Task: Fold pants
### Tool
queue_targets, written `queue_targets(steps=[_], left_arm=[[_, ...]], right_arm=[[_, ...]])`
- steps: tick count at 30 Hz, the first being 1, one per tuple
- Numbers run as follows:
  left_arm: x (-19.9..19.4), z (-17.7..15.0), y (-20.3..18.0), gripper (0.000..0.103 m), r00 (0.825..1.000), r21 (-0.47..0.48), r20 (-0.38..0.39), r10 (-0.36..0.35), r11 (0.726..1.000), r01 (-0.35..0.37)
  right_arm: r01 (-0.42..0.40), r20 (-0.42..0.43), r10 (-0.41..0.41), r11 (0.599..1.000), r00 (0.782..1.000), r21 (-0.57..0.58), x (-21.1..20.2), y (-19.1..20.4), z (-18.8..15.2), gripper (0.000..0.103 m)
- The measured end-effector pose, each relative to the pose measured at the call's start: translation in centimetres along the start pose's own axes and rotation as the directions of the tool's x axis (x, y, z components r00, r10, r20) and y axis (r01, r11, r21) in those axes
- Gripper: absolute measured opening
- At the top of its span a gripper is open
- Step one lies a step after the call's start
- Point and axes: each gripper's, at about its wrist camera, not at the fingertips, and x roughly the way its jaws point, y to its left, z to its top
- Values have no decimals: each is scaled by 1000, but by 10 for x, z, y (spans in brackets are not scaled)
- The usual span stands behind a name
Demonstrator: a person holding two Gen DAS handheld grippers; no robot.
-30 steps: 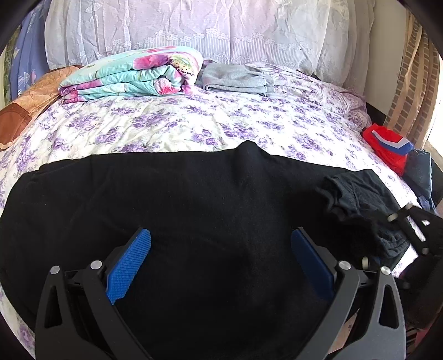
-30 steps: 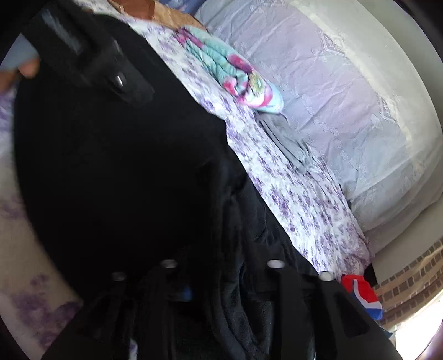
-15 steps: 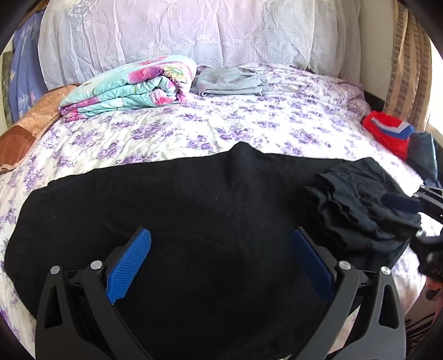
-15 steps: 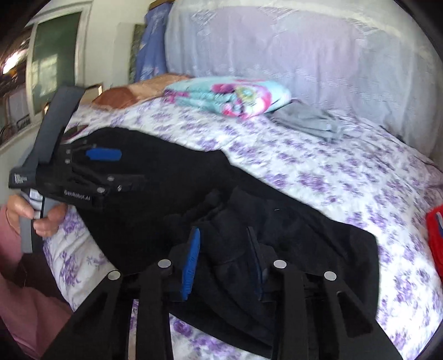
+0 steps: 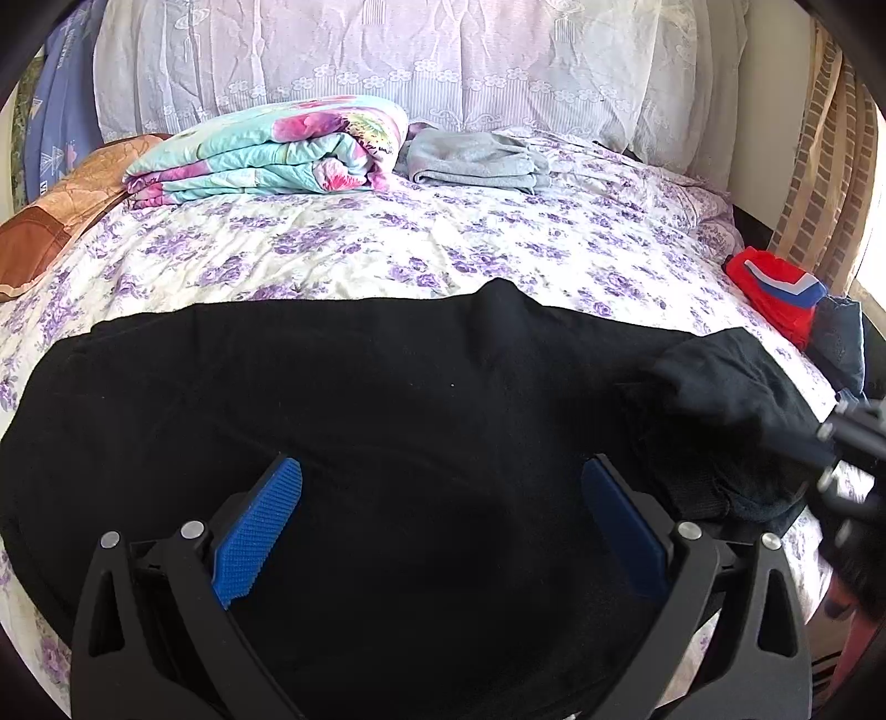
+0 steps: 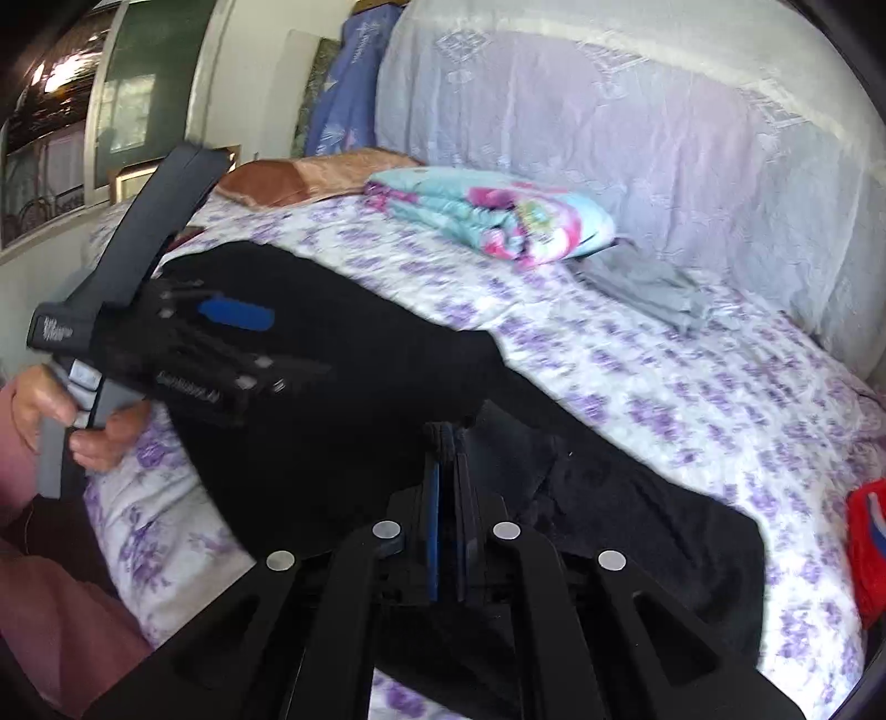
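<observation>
Lying flat across the near edge of the floral bed (image 5: 443,238), the black pants (image 5: 387,421) have one bunched end pinched in the right gripper (image 6: 446,443), jaws nearly together on the fabric. The left gripper (image 5: 443,498) hovers over the middle, jaws wide.

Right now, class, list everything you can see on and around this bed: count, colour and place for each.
pants: one, black, spread across the near edge of the bed, bunched at the right end
bedsheet: one, white with purple flowers, covering the bed
quilt: one, turquoise and pink, folded, at the back left
grey garment: one, folded, right of the quilt
brown pillow: one, far left
red garment: one, red with blue and white, right edge
lace cover: one, white, behind the bed
left gripper: blue pads, open over the pants
right gripper: shut on the pants
left hand: holding the left gripper's handle
</observation>
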Motion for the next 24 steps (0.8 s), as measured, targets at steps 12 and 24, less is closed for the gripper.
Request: queue_targets(steps=[12,24], left_arm=[[-26,15,-35,98,990,81,55,-126,989,122],[69,19,-138,92,895,135,-248,-372,901,412]], right_arm=[[-94,154,35,914,987,396,-47,-91,-22,49],[-115,135,11,594,991,796,-28,-209,-102,31]])
